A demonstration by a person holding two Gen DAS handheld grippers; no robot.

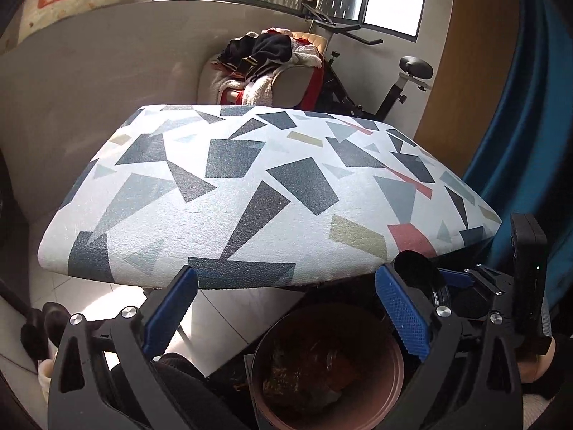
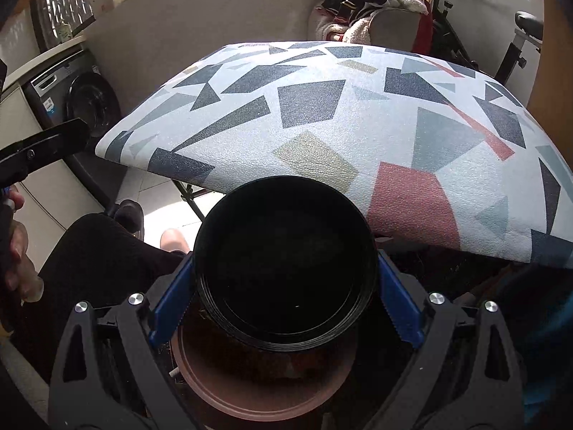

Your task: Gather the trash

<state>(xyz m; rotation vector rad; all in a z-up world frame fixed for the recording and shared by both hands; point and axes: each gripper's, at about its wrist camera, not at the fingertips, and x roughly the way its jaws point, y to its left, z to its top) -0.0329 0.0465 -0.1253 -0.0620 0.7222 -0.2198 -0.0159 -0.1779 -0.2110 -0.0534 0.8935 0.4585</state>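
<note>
A person seated at a table [image 1: 250, 186] covered in a white cloth printed with grey, tan and red shapes works with a two-finger gripper in each hand over a round brown bin [image 1: 327, 369] on the floor beside the table's near edge.

The left gripper [image 1: 286, 319] hangs just above the bin with its blue-padded fingers [image 1: 408, 315] spread wide and nothing between them. Inside the bin, crumpled brownish trash [image 1: 304, 380] lies at the bottom.

The right gripper [image 2: 284, 297] clasps a black round container [image 2: 284, 265] by its sides, one blue pad pressed against each flank, its dark open mouth facing the camera. From the right wrist view the container sits directly over the bin's [image 2: 258, 390] brown rim, tipped toward it; its inside is too dark to tell what it holds. In the left wrist view the same container [image 1: 415, 268] shows at the right, level with the table's edge, with the right gripper's body behind it.

The person's dark trouser leg [image 2: 96, 251] and a bare foot [image 2: 173, 240] show on the pale tiled floor at the left. Behind the table stand a chair heaped with clothes [image 1: 265, 61], an exercise bike [image 1: 376, 71] beneath the window, and, at the left of the right wrist view, a front-loading washing machine [image 2: 78, 104].
</note>
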